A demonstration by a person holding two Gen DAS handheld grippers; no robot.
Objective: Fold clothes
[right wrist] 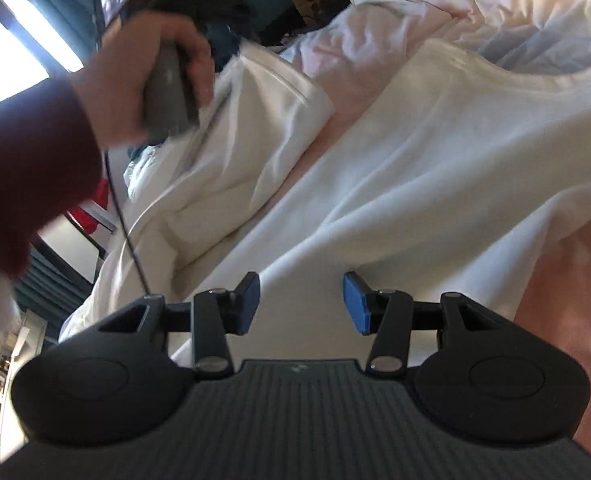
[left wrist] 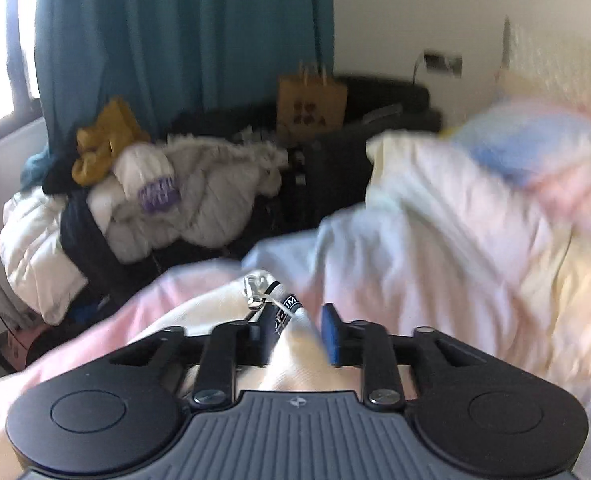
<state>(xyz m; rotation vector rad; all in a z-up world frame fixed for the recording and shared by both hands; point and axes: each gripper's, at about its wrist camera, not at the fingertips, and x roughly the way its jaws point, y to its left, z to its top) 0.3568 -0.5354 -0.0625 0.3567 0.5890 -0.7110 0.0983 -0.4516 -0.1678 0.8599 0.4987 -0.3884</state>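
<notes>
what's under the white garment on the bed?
Pink bedding shows along the edges of the white garment and in the gap beside its folded part. Whatever lies directly beneath the cloth is covered.

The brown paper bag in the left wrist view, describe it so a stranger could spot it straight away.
Find the teal curtain at the back. Below its right edge, the brown paper bag stands upright among dark things. It alone is tan and boxy, with pale handles and dark printed shapes.

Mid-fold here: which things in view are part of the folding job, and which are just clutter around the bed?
Job:
white garment
its tagged edge between the left claw pads
right claw, open over the cloth

Lying about:
clothes heap
paper bag
teal curtain
pastel duvet
</notes>
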